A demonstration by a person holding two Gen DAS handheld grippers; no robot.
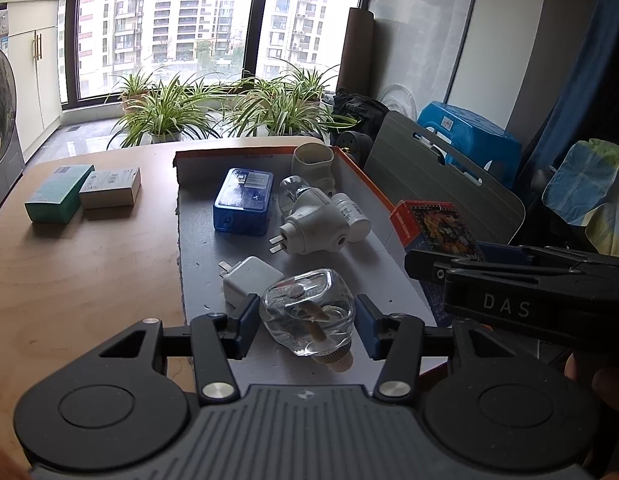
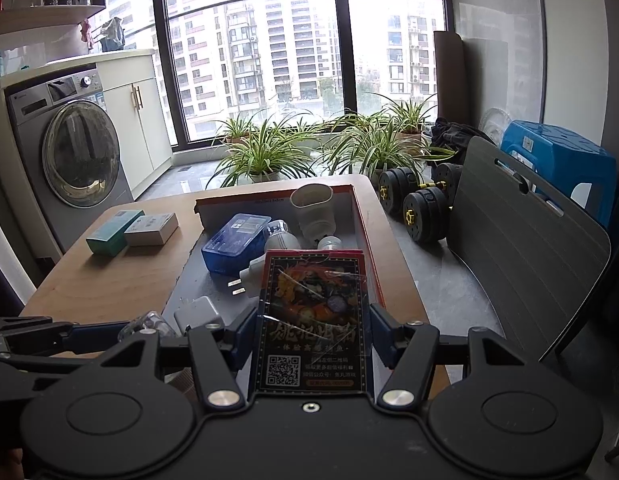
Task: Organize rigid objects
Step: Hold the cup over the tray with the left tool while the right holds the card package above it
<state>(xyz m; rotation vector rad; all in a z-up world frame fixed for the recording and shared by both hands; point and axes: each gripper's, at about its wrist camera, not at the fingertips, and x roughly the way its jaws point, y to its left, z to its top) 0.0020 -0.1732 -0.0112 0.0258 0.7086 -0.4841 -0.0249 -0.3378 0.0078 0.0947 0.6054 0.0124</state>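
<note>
My left gripper (image 1: 307,324) is shut on a clear glass bottle (image 1: 305,312), its cork end tilted toward the camera, low over the near end of a shallow grey cardboard tray (image 1: 213,264). My right gripper (image 2: 313,332) is shut on a dark card box (image 2: 313,320) with a QR code, held over the tray's right rim (image 2: 361,220). In the left wrist view the right gripper (image 1: 429,272) comes in from the right with the card box (image 1: 437,224). In the tray lie a blue plastic case (image 1: 243,200), a white plug-in device (image 1: 309,220), a white charger (image 1: 249,280) and a white cup (image 1: 313,164).
A teal box (image 1: 57,194) and a white box (image 1: 109,188) lie side by side on the wooden table (image 1: 89,280), left of the tray. A grey chair back (image 2: 521,248) stands at the right, dumbbells (image 2: 421,208) behind it on the floor, and a washing machine (image 2: 69,152) at the left.
</note>
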